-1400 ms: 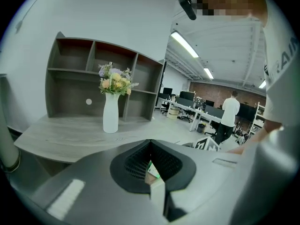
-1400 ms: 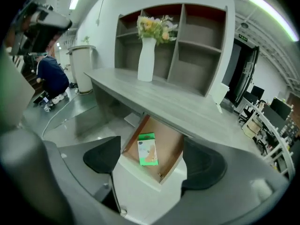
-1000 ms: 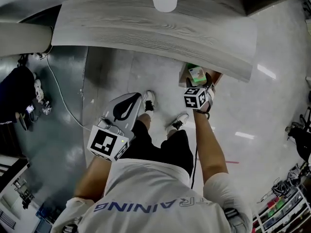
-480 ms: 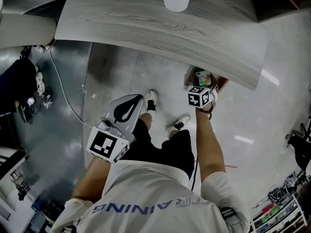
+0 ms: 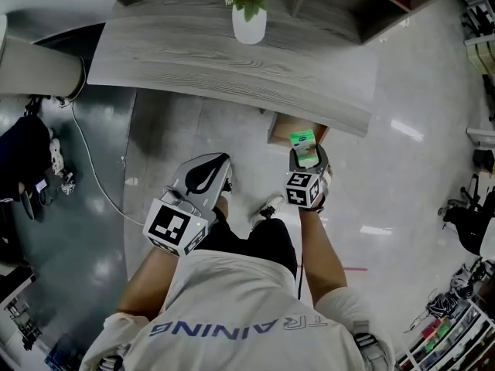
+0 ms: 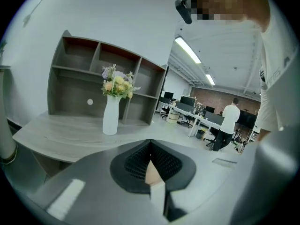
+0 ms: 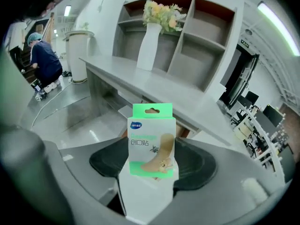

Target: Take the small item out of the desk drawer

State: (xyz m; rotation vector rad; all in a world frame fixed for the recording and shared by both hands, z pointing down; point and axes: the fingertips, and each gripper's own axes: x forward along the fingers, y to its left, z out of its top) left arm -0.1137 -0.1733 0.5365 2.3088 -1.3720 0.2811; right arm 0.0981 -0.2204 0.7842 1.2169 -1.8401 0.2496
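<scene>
Item: the small green-and-white cardboard box of plasters [image 7: 151, 142] stood upright in the right gripper [image 5: 307, 161], its hang-tab end up.
Where it was: clear of the drawer, in the air just in front of it and below the front edge of the desk, with nothing under it but floor.
Right fingers: the dark padded fingers [image 7: 197, 165] pinched the box by its lower half, one pad on each side, while the top half stood free above them.
Drawer: the brown wooden drawer [image 5: 280, 130] stood pulled out under the desk edge; the head view was too small to show what else, if anything, lay inside.
Desk: the curved grey wood-grain desk [image 5: 232, 60] carried a white vase of yellow and cream flowers [image 5: 249, 23], well apart from the box.
Left gripper: the left gripper [image 6: 150, 165] hung over the person's left thigh, well apart from the drawer, its ribbed fingers [image 6: 131, 165] pressed together on nothing.
Done, as it looked: the grasp and the lift out of the drawer, which is the main part of the task.
Left, as a judgement: at most carrying the box further off or setting it down; the drawer was not yet pushed in, though the task does not ask for that.
</scene>
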